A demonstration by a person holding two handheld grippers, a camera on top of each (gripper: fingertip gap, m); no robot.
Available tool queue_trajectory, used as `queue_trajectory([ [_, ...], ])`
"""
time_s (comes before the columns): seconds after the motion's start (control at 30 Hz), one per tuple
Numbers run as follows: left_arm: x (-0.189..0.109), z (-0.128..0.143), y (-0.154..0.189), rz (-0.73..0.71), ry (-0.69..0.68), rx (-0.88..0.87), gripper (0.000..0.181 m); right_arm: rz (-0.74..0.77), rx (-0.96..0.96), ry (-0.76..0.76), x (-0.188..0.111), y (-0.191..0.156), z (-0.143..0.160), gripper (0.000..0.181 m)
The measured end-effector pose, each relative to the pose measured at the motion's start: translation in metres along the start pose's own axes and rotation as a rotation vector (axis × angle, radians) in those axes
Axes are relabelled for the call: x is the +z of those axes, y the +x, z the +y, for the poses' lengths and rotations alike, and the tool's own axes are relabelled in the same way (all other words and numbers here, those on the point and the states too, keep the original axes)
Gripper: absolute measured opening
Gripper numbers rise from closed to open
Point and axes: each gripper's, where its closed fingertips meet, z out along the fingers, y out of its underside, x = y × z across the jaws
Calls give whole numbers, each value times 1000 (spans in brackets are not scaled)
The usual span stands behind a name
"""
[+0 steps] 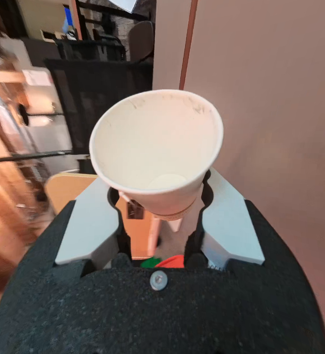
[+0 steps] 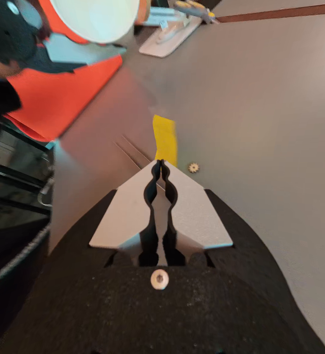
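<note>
My left gripper [image 1: 158,193] holds a white paper cup [image 1: 155,151]. Its two fingers [image 1: 92,216] press on the low, narrow part of the cup, one on each side. The cup leans back toward me, so I look right down into it. It is empty inside, and its far rim has some grey smudges. Far below the cup I see a wooden board [image 1: 65,189], and down near the fingers a bit of something green [image 1: 151,262] and something orange [image 1: 172,262].

My right gripper [image 2: 161,161] is shut, with its finger tips touching and nothing between them. It hangs over a grey table [image 2: 253,115]. Just past the tips lies a yellow strip [image 2: 165,138]. A small gear [image 2: 193,167] lies just to the right of the tips, apart from them. Far to the left I see an orange sheet [image 2: 62,95], with the other gripper and the cup above it. A white flat thing [image 2: 167,38] lies at the far side, too blurry to name.
</note>
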Motion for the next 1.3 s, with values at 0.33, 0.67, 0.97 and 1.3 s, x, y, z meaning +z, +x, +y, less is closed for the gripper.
queue_trajectory([
  [0.33,4,-21,5,310,82,-590,89,87,-7,-153,51,34,-29,11],
  [0.67,-30,-33,51,444,210,-662,89,-135,111,-317,52,28,-5,0],
  [0.97,-28,-8,40,448,217,-800,89,-97,-31,-381,89,29,-16,8],
  [1.3,15,-60,18,442,482,-1094,90,115,-193,-95,-24,-8,-61,40],
])
